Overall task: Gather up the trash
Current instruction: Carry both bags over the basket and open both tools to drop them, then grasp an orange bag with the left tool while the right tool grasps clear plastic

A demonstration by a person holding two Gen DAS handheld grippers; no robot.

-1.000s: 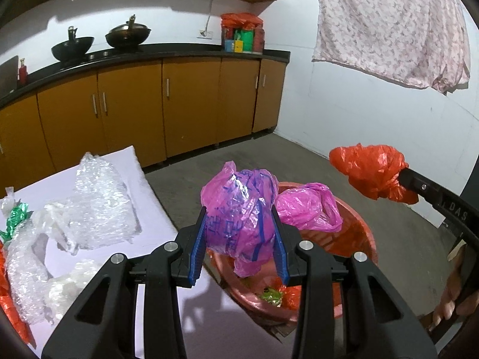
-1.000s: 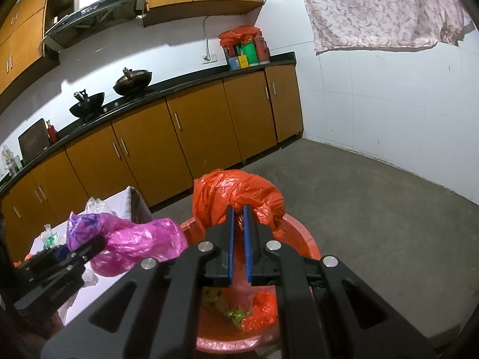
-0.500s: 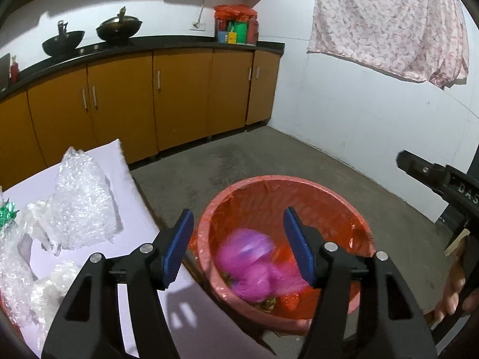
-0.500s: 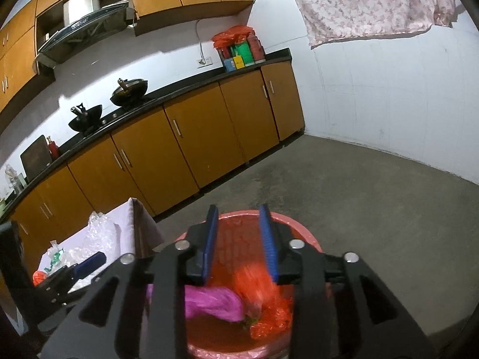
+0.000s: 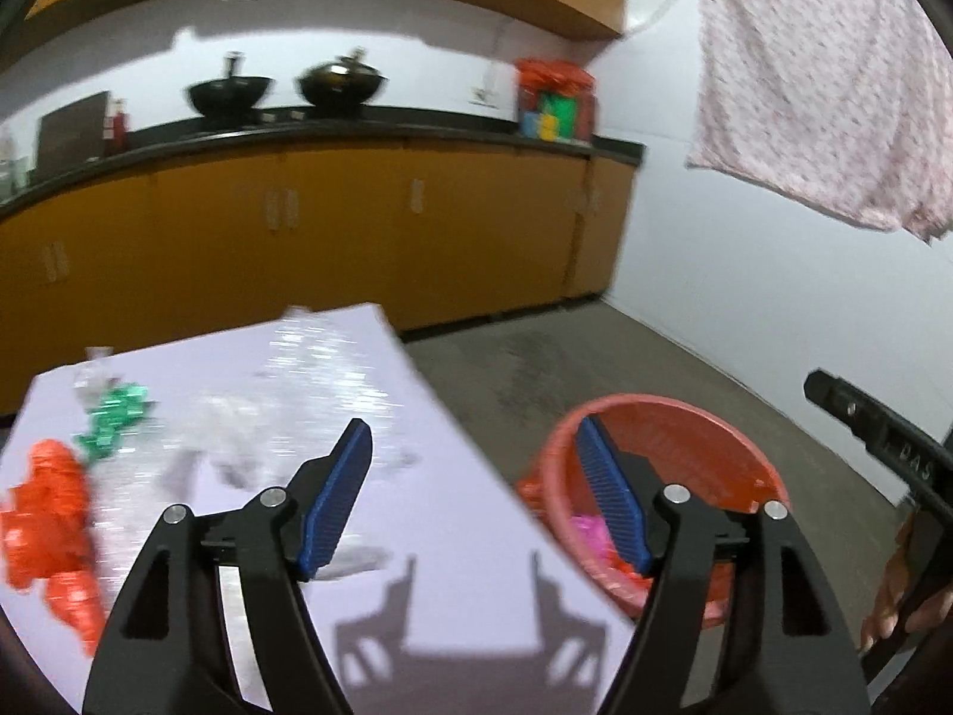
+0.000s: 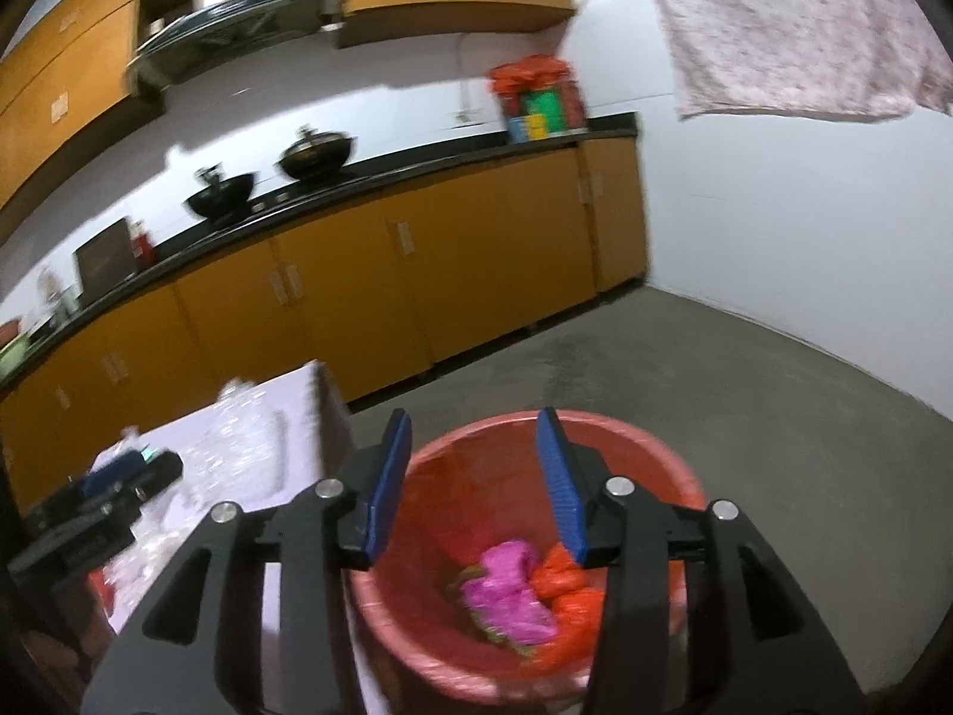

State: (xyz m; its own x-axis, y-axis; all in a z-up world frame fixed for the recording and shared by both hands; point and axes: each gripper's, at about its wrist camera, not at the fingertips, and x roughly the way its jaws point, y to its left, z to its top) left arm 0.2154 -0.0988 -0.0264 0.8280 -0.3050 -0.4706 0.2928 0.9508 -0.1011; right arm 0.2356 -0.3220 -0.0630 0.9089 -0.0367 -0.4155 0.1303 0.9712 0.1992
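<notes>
Trash on two sides of the red bin (image 6: 661, 465). Inside the bin, at the bottom: a pink bag (image 6: 509, 587) and, touching it on the right, an orange bag (image 6: 563, 593), with a scrap of green just under the pink one. Same bin in the left view (image 5: 685, 417), on the grey floor (image 5: 595, 369) just beside the right edge of the table (image 5: 452, 536), a bit of pink showing inside.

Left of the bin, on the white table: clear bubble wrap (image 5: 321, 375), blurred, nearest the bin; further left a green foil scrap (image 5: 113, 417); furthest left, at the table's near corner, an orange wrapper (image 5: 50, 524). All apart from both tools.

Left tool (image 5: 476, 465) over the table edge beside the bin, jaws spread wide, just been opening, nothing between them. Right tool (image 6: 476, 465) above the bin's mouth, jaws parted to a middling gap, also just been opening, empty, the two bags well below. Right tool also visible at the right rim of the left view (image 5: 857, 417), a hand (image 5: 905, 596) wrapped round its handle.

Behind the bin: orange cabinets (image 6: 476, 274) under a black worktop, two black woks (image 6: 315, 155) on it; a flowered cloth (image 6: 792, 30) hanging on the white wall.
</notes>
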